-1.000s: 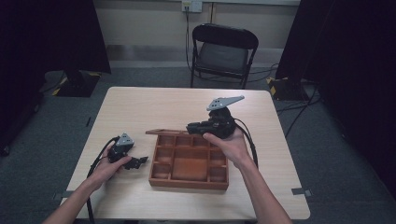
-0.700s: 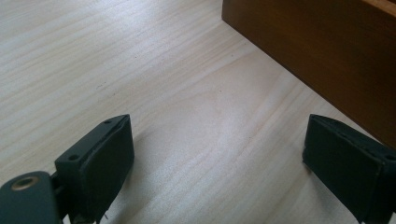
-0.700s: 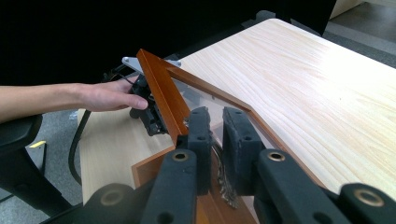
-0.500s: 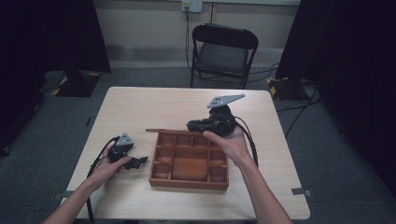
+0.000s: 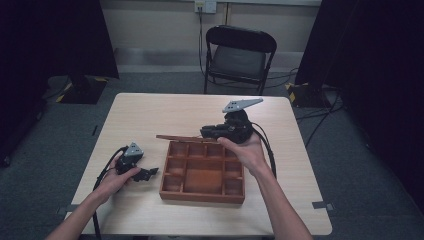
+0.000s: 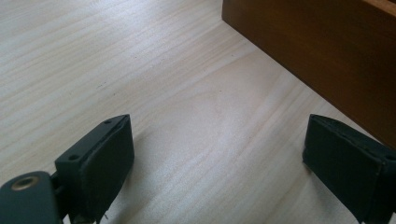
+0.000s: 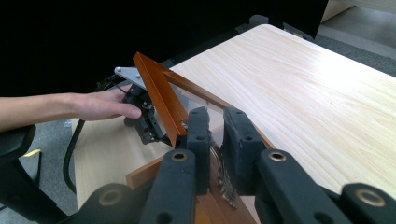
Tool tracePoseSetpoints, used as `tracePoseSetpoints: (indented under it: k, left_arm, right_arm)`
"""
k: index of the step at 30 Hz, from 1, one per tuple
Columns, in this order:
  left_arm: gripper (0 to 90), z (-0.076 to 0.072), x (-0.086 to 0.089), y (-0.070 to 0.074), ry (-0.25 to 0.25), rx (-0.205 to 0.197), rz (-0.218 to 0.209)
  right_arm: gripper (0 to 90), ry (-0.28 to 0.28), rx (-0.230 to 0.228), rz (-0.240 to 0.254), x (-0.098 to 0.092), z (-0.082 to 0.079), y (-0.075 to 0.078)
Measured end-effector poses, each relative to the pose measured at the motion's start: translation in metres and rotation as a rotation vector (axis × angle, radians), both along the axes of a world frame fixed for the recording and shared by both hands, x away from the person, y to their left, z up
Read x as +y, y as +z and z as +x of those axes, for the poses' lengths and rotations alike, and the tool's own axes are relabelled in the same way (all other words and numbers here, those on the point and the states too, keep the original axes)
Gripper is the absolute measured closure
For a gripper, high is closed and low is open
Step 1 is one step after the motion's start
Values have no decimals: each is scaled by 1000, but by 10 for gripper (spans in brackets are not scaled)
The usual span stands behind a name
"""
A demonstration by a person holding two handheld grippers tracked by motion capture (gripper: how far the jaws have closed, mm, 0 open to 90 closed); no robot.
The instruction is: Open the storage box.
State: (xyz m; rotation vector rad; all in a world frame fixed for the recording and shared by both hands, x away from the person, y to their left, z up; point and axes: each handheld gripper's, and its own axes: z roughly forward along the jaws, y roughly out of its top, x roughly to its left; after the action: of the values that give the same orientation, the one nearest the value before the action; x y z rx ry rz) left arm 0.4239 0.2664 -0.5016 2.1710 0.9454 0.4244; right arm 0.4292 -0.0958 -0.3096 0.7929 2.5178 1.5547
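The wooden box (image 5: 202, 171) sits mid-tabletop (image 5: 165, 112), its glass lid (image 7: 161, 95) raised, pinched at the far edge by the right tool (image 7: 217, 135). Left tool (image 6: 215, 163) rests released at its left. Likely next: swing the lid fully back.

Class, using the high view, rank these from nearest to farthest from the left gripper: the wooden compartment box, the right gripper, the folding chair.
From the left gripper:
1. Wooden compartment box, just to its right on the table.
2. Right gripper, at the box's far edge, holding up the glass lid.
3. Folding chair, on the floor beyond the table's far side.
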Motion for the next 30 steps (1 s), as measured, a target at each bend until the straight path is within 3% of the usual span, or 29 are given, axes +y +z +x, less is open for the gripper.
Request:
tracePoseSetpoints:
  k: [30]
  left_arm:
    - [83, 0, 0, 0, 0, 0, -1]
  right_arm:
    - [832, -18, 3, 23, -1, 8, 4]
